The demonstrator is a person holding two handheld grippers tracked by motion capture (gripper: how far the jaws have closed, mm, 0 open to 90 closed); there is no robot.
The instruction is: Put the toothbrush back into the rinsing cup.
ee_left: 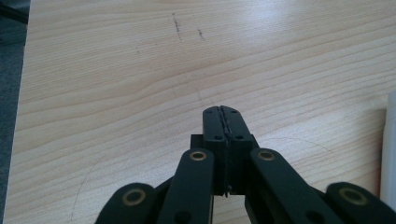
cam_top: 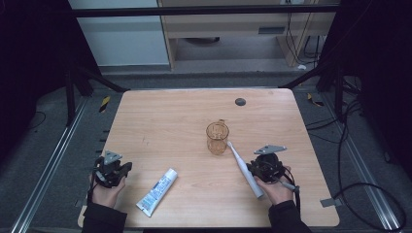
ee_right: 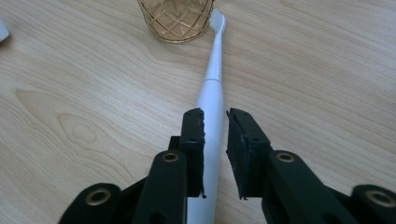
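Observation:
A white electric toothbrush [cam_top: 241, 168] lies on the wooden table, its bristle head against the foot of an amber glass cup [cam_top: 217, 138]. My right gripper [cam_top: 251, 170] hovers over the handle. In the right gripper view the toothbrush [ee_right: 212, 93] runs between the jaws toward the cup [ee_right: 176, 18]; the jaws stand a little apart, with bare wood showing beside the right one, so it is open. My left gripper [cam_top: 127, 168] rests at the table's near left, and the left gripper view shows it [ee_left: 222, 112] shut on nothing.
A white and blue toothpaste tube [cam_top: 158, 191] lies near the front edge between the hands; its white edge [ee_left: 388, 149] shows at the right of the left gripper view. A dark round grommet [cam_top: 240, 102] sits near the table's [cam_top: 160, 116] far edge.

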